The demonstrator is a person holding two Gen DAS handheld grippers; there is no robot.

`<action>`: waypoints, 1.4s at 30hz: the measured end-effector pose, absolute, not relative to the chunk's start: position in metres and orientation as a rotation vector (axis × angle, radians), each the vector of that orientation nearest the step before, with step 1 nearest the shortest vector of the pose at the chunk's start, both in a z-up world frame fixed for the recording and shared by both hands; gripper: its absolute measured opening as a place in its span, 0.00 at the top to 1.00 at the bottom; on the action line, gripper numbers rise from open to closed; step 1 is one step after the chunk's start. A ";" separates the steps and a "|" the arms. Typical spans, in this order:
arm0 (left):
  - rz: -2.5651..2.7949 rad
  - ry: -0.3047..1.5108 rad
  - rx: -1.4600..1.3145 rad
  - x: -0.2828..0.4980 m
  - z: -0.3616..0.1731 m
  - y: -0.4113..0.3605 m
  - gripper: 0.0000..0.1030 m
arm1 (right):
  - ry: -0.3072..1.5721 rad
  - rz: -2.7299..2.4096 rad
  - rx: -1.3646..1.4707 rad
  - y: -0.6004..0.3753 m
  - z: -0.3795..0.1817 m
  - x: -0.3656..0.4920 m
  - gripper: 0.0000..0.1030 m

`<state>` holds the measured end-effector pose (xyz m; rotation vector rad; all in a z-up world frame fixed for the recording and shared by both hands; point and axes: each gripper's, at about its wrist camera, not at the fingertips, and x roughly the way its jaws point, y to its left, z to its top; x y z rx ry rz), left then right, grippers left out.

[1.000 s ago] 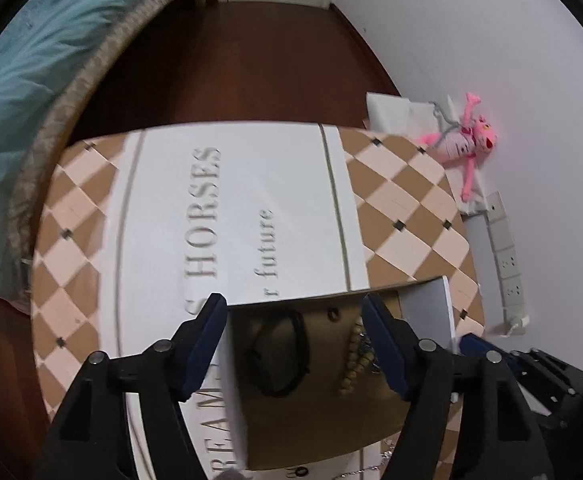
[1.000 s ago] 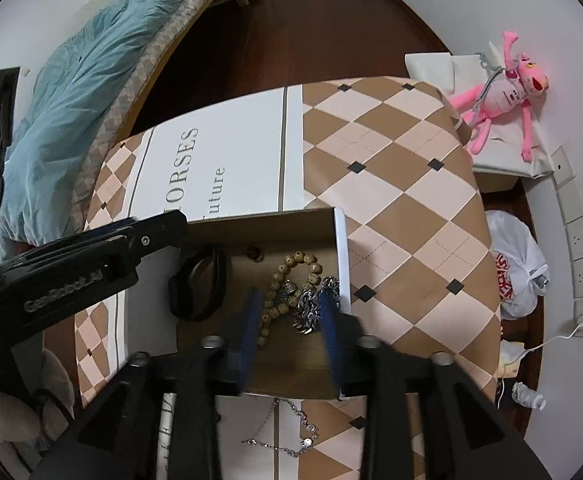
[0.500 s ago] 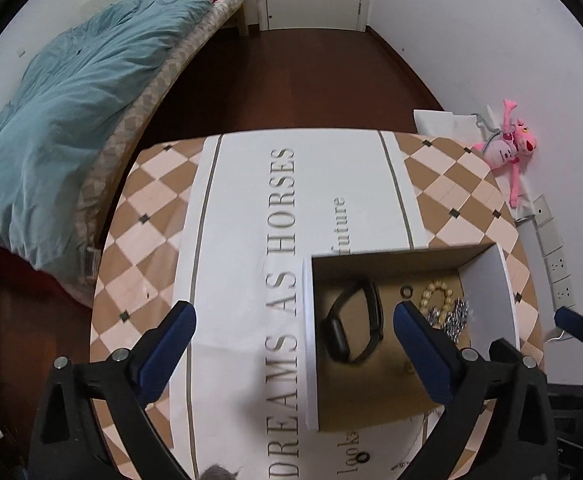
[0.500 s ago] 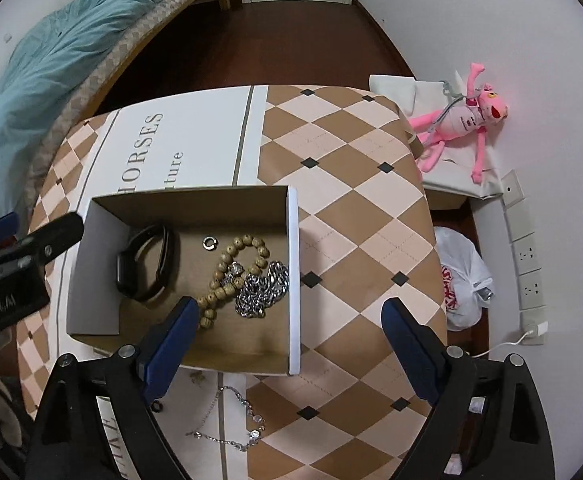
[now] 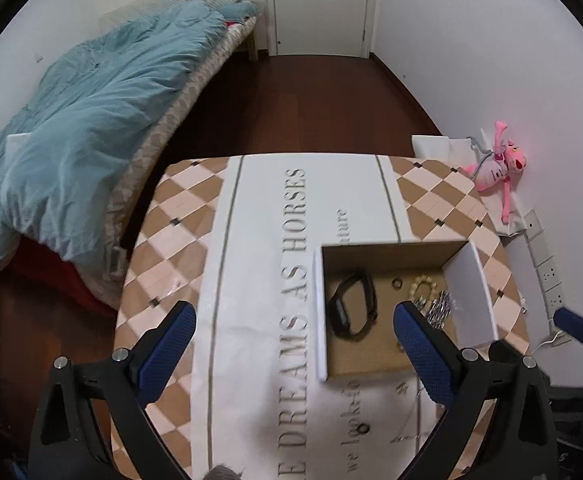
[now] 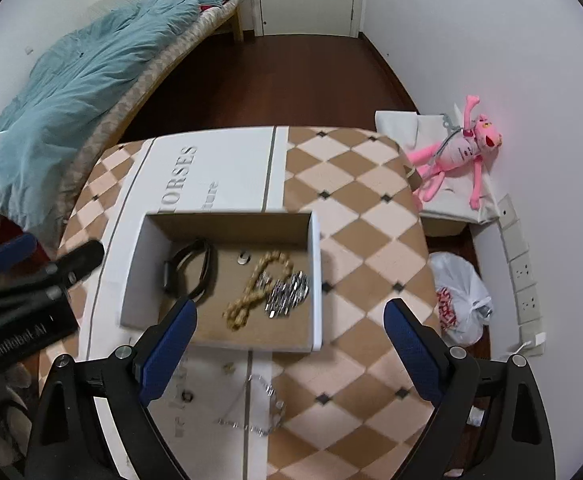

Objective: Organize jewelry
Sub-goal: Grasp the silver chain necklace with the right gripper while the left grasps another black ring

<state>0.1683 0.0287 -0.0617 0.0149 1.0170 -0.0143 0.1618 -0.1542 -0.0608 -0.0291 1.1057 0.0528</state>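
An open cardboard box (image 6: 315, 280) (image 5: 320, 312) stands on the table. Inside lie a black watch band (image 6: 189, 270) (image 5: 353, 306), a small ring (image 6: 244, 258), a tan bead bracelet (image 6: 257, 290) and a silver chain bracelet (image 6: 287, 294). A thin silver necklace (image 6: 257, 408) and two small rings (image 6: 187, 396) lie on the cloth in front of the box. My right gripper (image 6: 289, 348) is open and empty, above the box's near side. My left gripper (image 5: 293, 354) is open and empty, above the table left of the box.
The table wears a checkered cloth (image 6: 371, 216) with a white lettered band. A bed with a blue duvet (image 5: 91, 120) is at the left. A pink plush toy (image 6: 455, 152), a plastic bag (image 6: 459, 304) and wall sockets are at the right.
Both grippers have opened wide and pulled up and back from the box. The silver chain bracelet, earlier between the right fingers, now lies in the box.
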 end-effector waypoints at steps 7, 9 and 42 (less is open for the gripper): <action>0.045 1.103 0.079 0.128 -0.123 0.029 0.02 | 1.230 0.028 0.030 -0.166 -0.137 0.117 0.08; 0.049 1.139 0.083 0.123 -0.141 0.029 0.02 | 1.248 0.008 0.021 -0.166 -0.161 0.108 0.16; -0.108 1.175 0.111 0.093 -0.186 -0.025 0.52 | 1.117 -0.002 0.101 -0.182 -0.156 0.074 0.96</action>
